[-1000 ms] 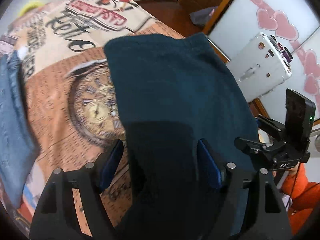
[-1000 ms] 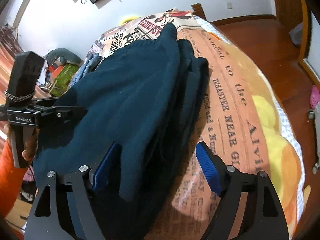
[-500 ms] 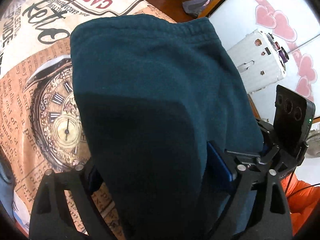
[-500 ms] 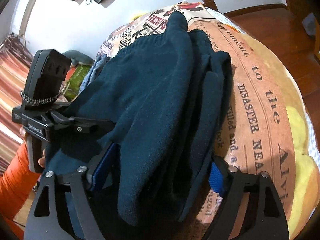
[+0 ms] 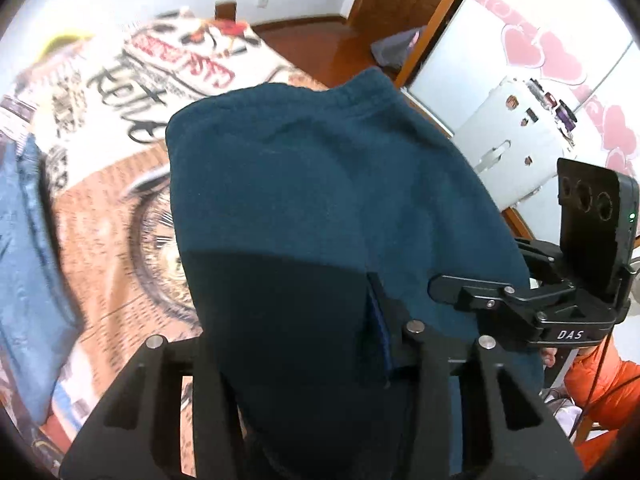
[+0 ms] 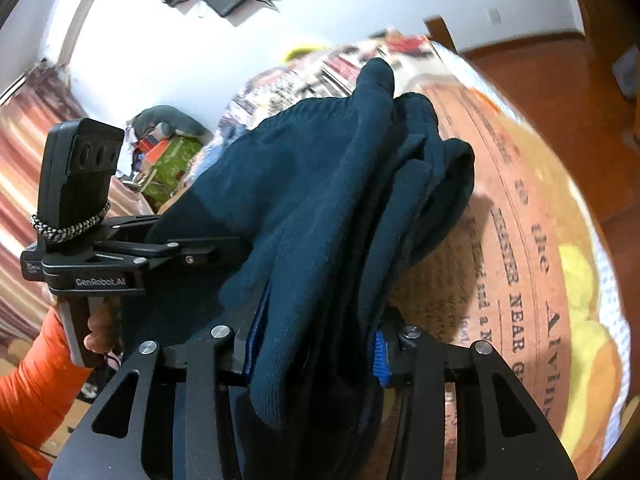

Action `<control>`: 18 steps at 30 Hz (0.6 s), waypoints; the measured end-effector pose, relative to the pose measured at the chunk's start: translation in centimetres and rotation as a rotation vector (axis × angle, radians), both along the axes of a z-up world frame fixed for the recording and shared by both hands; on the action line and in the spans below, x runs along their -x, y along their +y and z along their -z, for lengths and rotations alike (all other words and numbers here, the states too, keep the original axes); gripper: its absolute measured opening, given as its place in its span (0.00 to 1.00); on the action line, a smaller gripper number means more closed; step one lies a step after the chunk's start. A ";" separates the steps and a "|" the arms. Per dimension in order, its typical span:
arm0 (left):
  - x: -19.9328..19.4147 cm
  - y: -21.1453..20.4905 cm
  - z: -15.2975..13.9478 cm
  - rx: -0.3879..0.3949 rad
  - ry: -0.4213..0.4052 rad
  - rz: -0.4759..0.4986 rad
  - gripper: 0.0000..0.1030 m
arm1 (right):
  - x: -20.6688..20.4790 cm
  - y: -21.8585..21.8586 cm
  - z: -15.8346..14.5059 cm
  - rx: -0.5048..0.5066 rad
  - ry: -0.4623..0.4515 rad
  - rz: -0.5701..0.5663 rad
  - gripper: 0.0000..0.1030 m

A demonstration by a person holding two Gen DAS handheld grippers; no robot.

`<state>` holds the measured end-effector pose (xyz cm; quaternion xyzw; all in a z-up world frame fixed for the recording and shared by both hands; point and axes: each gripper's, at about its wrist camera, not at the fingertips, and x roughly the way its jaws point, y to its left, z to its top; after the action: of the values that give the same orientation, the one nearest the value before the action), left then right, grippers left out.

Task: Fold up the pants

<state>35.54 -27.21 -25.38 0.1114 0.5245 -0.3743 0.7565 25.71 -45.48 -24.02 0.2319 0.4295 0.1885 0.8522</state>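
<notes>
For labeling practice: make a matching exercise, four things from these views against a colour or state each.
Things:
1. pants
2. jeans
3. sleeve
4. right tool

Colours or states:
A. orange
B. shut on the pants
C. dark teal, folded in layers
D. light blue denim, lying at the bedspread's edge

Pairs: 1-C, 2-D, 3-A, 4-B

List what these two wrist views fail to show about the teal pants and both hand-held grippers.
- Left wrist view: the left hand-held gripper has its left finger buried under the teal pants; only the right finger's blue pad shows.
- Right wrist view: the right hand-held gripper has cloth covering its pad faces, so the contact itself is unseen.
- Both views: the near end of the pants is cut off by the bottom edge.
- Left wrist view: the bedspread print is motion-blurred.
</notes>
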 end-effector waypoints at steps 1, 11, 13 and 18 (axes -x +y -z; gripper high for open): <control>0.3 0.4 -0.6 0.008 -0.013 -0.005 0.40 | 0.4 0.3 -0.9 0.009 -0.023 -0.005 0.37; 4.3 6.3 -8.6 0.137 -0.216 -0.118 0.36 | 1.8 5.1 -9.4 0.065 -0.229 -0.075 0.35; 4.8 8.2 -10.0 0.160 -0.257 -0.147 0.36 | 1.8 6.5 -11.0 0.078 -0.272 -0.096 0.35; 5.3 13.3 -13.1 0.203 -0.344 -0.227 0.35 | 0.9 10.5 -14.1 0.097 -0.354 -0.166 0.35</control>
<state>30.24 -13.94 -12.31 0.0374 0.3567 -0.3130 0.8794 24.85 -35.02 -9.96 0.1175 0.2991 0.2748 0.9062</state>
